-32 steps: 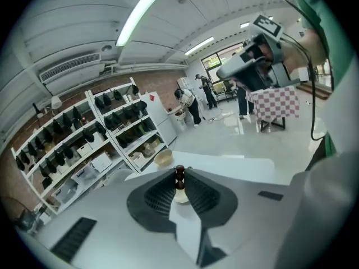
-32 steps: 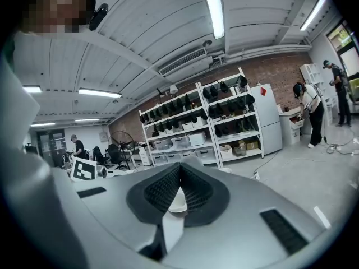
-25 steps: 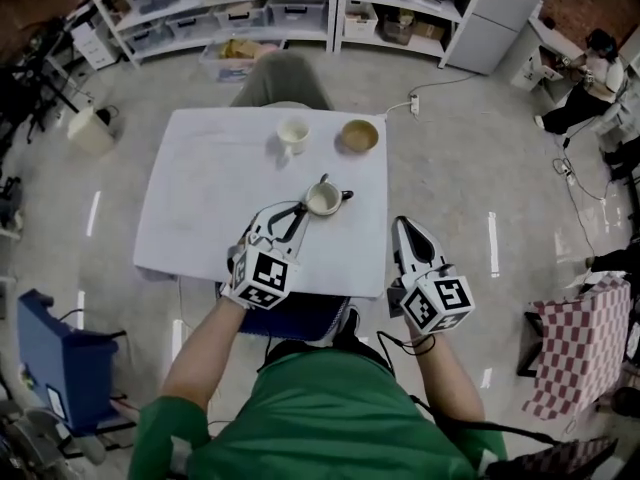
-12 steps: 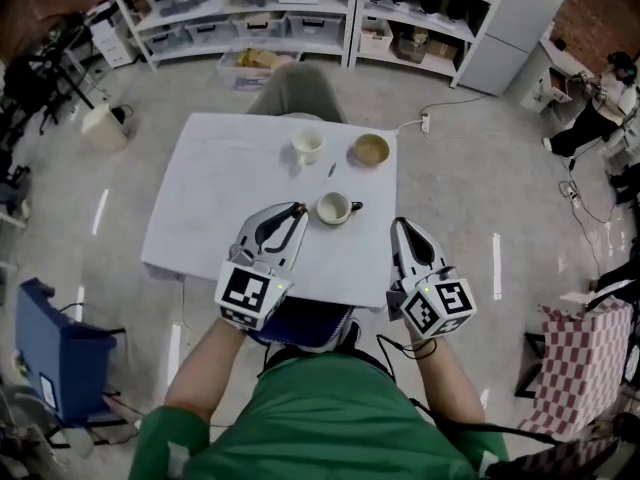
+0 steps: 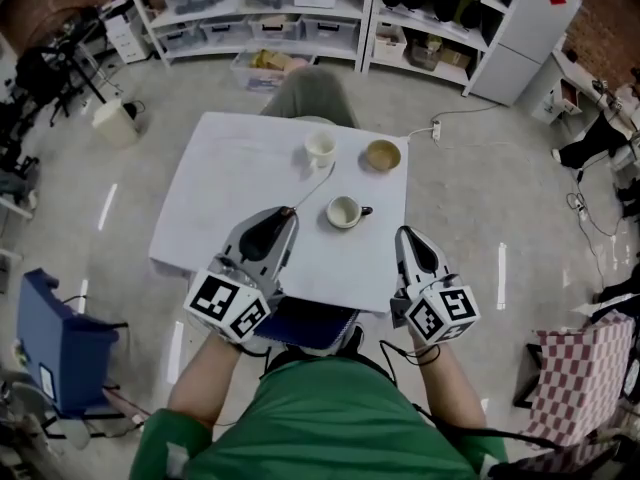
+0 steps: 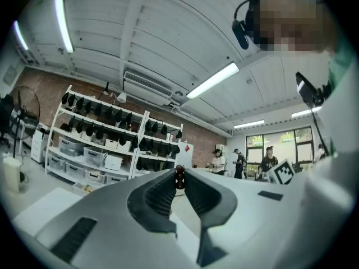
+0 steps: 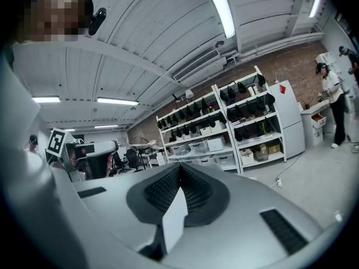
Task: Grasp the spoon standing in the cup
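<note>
My left gripper [image 5: 290,211] is shut on the thin spoon [image 5: 315,186], which slants up and to the right over the white table [image 5: 225,173], clear of the cup. The spoon's dark handle end [image 6: 179,177] shows pinched between the jaw tips in the left gripper view, where the gripper [image 6: 179,172] points up toward the shelves. The white cup with a dark handle [image 5: 345,211] stands just right of the left gripper, with nothing in it. My right gripper [image 5: 404,234] hovers at the table's near right edge, shut and holding nothing, its jaws [image 7: 179,168] meeting.
A second white cup [image 5: 320,148] and a tan bowl [image 5: 382,155] stand at the table's far side. A grey chair [image 5: 305,93] sits behind the table, with shelving [image 5: 300,8] beyond. A blue box [image 5: 55,338] is on the floor at left.
The left gripper has drawn back from the cup toward me and to the left, taking the spoon out of the cup. The right gripper has stayed put.
</note>
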`<state>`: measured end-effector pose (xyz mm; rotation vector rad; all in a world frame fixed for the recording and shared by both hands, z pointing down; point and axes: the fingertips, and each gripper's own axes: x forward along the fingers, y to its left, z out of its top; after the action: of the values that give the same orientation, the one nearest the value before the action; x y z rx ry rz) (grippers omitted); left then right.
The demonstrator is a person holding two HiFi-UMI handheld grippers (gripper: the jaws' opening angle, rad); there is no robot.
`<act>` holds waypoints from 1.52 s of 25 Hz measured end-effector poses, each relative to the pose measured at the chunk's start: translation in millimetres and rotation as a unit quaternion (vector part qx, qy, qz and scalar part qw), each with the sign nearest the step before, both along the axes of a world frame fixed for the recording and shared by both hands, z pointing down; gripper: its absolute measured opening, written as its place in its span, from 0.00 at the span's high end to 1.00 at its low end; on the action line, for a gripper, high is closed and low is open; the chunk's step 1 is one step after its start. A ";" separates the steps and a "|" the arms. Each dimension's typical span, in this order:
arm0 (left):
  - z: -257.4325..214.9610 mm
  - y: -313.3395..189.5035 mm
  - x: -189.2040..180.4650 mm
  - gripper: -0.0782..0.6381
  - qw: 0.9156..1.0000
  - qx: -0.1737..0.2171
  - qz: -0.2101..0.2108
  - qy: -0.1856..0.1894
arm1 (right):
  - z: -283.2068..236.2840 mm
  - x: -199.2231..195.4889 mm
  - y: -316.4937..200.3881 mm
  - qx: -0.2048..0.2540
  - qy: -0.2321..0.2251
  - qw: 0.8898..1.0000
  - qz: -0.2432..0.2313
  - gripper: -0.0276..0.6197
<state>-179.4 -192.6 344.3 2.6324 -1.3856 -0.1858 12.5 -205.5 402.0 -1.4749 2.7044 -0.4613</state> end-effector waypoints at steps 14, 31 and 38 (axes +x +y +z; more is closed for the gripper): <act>8.2 -16.1 -35.9 0.81 0.981 -0.064 0.011 0.182 | -7.5 13.5 -3.4 0.004 -0.007 1.000 0.019 0.92; 32.5 -18.3 -63.0 0.81 0.981 -0.079 -0.037 0.174 | -22.3 12.6 -13.4 0.049 0.033 0.998 0.023 0.92; 32.5 -16.1 -59.2 0.81 0.980 -0.080 -0.032 0.178 | -25.9 14.9 -9.4 0.054 0.038 0.998 0.022 0.92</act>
<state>-238.6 -208.6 376.8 2.2856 -1.3008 -0.5037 27.4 -214.9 376.2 -1.5503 2.6983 -0.2570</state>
